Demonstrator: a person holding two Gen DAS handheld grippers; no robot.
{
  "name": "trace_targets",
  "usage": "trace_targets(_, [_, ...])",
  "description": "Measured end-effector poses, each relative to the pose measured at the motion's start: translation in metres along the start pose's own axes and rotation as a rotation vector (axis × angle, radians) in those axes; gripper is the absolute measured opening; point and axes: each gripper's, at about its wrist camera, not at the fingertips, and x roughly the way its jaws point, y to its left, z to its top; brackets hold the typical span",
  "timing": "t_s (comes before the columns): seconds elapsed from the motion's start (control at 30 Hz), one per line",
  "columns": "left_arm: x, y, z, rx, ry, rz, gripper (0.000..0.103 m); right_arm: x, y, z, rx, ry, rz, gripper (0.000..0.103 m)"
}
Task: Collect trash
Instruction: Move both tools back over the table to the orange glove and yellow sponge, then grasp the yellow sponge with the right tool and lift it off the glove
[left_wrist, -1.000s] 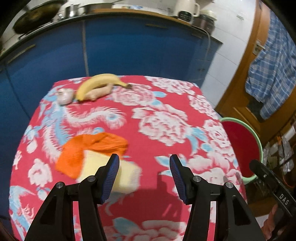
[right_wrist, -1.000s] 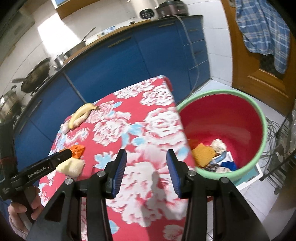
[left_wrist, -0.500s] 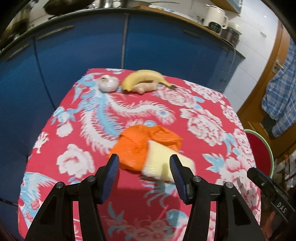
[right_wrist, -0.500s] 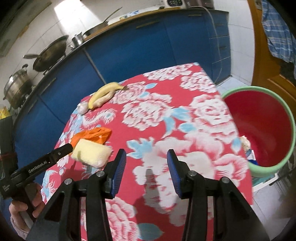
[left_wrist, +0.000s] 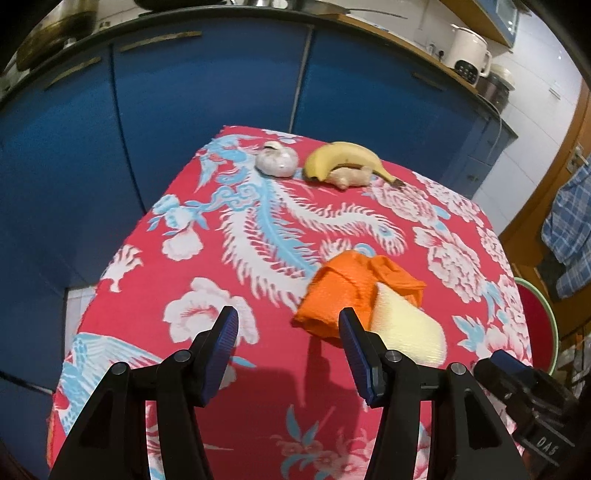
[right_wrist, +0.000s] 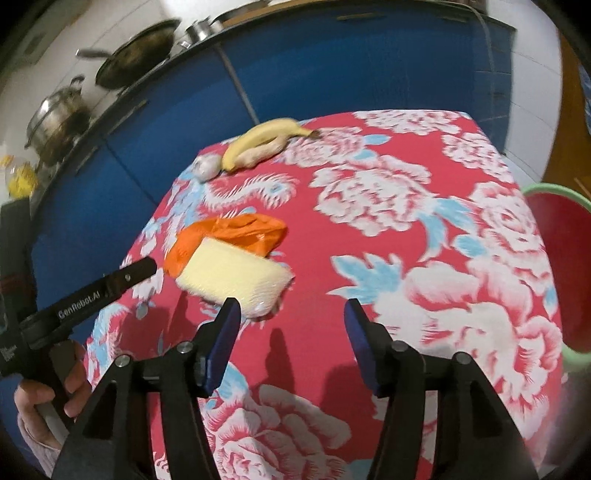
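Note:
A crumpled orange bag (left_wrist: 347, 291) lies mid-table with a pale yellow sponge (left_wrist: 406, 332) against its near side; both also show in the right wrist view, the bag (right_wrist: 243, 229) behind the sponge (right_wrist: 232, 277). My left gripper (left_wrist: 288, 343) is open and empty, just short and left of the bag. My right gripper (right_wrist: 291, 325) is open and empty, just right of the sponge's near end. The red bin with a green rim (right_wrist: 554, 258) stands off the table's right side.
A banana (left_wrist: 343, 158), a ginger piece (left_wrist: 351, 177) and a garlic bulb (left_wrist: 277, 162) lie at the far edge of the red floral tablecloth (left_wrist: 221, 258). Blue cabinets (left_wrist: 184, 92) stand behind the table. The right gripper's body (left_wrist: 532, 398) shows at lower right.
Both grippers swung left. The bag and sponge now sit right of the left gripper's centre. The right gripper came closer to the sponge, and the bin slid to its right edge.

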Motion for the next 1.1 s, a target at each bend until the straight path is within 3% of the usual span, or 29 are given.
trace_targets(0.23, [0.001, 0.015, -0.001, -0.027, 0.001, 0.014, 0.058, 0.021, 0.026, 0.003, -0.101, 0.048, 0.011, 0.071])
trace_targets(0.73, [0.004, 0.032, -0.002, -0.063, 0.009, 0.02, 0.058, 0.062, 0.051, 0.015, -0.21, 0.105, -0.001, 0.073])
trace_targets(0.77, [0.005, 0.033, -0.002, -0.065, 0.01, 0.02, 0.058, 0.063, 0.051, 0.014, -0.213, 0.107, -0.002, 0.071])
trace_targets(0.83, [0.005, 0.034, -0.002, -0.068, 0.011, 0.02, 0.058, 0.065, 0.051, 0.013, -0.223, 0.108, -0.011, 0.055])
trace_targets(1.1, [0.008, 0.028, -0.001, -0.055, 0.018, 0.01, 0.058, 0.057, 0.044, 0.009, -0.229, 0.091, -0.005, 0.025])
